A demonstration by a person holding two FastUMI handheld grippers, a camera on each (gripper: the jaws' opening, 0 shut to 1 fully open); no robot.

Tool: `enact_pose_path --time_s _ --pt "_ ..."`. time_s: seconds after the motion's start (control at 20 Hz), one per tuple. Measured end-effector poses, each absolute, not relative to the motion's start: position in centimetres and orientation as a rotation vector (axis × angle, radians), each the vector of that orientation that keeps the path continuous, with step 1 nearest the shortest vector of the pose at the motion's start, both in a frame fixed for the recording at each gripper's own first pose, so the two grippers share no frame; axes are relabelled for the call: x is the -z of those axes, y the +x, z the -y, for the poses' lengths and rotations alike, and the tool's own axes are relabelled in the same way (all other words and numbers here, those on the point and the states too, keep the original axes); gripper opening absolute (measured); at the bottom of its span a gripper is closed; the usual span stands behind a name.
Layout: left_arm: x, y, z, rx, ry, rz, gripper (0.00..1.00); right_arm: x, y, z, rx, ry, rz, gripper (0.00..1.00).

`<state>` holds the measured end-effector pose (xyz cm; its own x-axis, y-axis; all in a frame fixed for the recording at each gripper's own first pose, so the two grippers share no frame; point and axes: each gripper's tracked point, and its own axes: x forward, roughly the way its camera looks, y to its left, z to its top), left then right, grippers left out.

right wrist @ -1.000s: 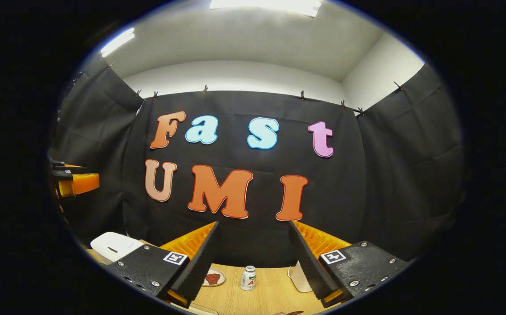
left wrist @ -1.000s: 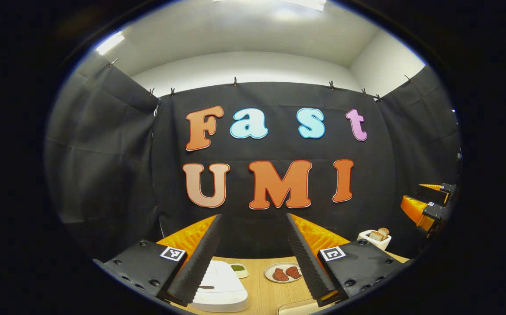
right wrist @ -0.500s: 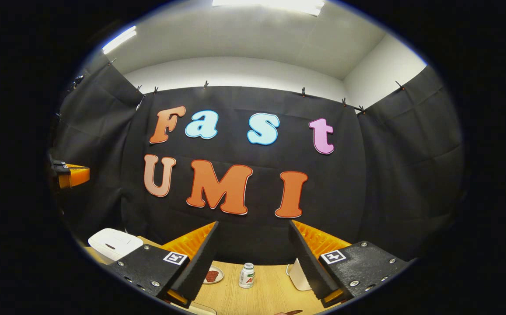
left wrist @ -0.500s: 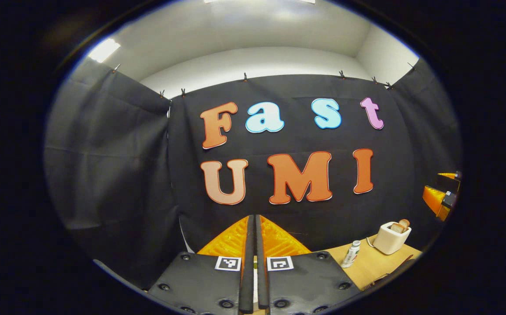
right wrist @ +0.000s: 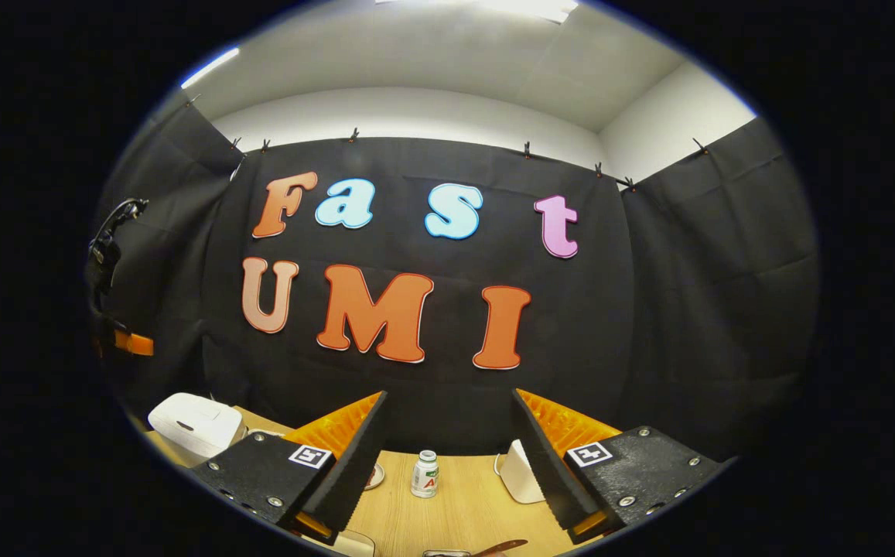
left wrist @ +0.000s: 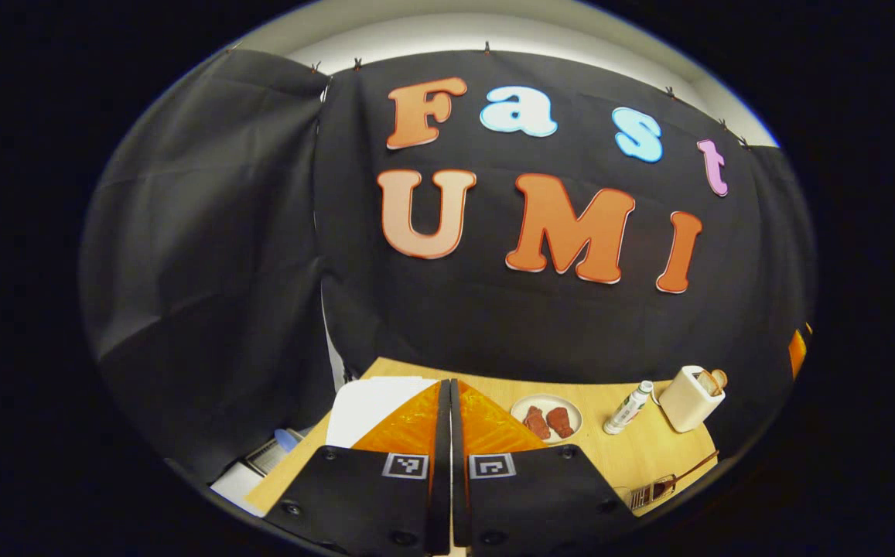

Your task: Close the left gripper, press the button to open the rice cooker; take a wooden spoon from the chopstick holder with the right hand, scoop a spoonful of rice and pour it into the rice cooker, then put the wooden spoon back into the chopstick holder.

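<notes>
- So far only the first step looks done: the left gripper [left wrist: 447, 464] has its fingers pressed together with nothing between them, ready to act as a poker.
- Still closed, the cooker [right wrist: 193, 422] has its white lid flat; in the left gripper view it sits at the table's left, just beyond the shut fingers [left wrist: 374, 398]. I judge the button press is next, but contact is not shown.
- Meanwhile the right gripper [right wrist: 447, 456] hangs wide open and empty, above the near edge of the table [right wrist: 462, 510].
- As for the spoon [left wrist: 691, 470], its wooden handle juts from what seems to be the holder [left wrist: 648, 493] at the near right of the table; in the right gripper view a dark handle tip [right wrist: 505, 546] shows at the bottom edge. Untouched, by the look of it.
- Rice to scoop: I cannot tell where it is.
- Left to do: press, take spoon, scoop, pour, return.
- Also on the table: a plate [left wrist: 546, 418], a bottle [right wrist: 425, 473], a toaster [left wrist: 691, 398].
</notes>
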<state>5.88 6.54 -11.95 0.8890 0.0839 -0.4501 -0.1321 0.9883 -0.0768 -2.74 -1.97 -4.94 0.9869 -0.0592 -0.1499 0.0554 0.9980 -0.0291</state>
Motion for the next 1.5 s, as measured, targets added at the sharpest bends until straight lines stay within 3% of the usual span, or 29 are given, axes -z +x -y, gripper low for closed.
enact_pose_path --time_s 0.35,0.75,1.25,1.5 --pt "21.6 6.3 -9.5 -0.121 -0.305 -0.775 0.05 6.3 -4.6 3.4 0.131 -0.035 -0.203 0.95" --pt "29.6 7.3 -11.1 -0.136 -0.439 -0.985 0.05 7.7 -6.8 5.1 0.229 -0.048 -0.260 0.95" --pt "33.3 7.2 -11.0 -0.093 -0.474 -1.047 0.05 10.3 -8.6 6.2 0.288 -0.038 -0.338 0.95" --pt "32.4 7.5 -11.1 -0.115 -0.357 -0.938 0.05 12.7 -8.6 6.5 0.274 -0.004 -0.390 0.95"
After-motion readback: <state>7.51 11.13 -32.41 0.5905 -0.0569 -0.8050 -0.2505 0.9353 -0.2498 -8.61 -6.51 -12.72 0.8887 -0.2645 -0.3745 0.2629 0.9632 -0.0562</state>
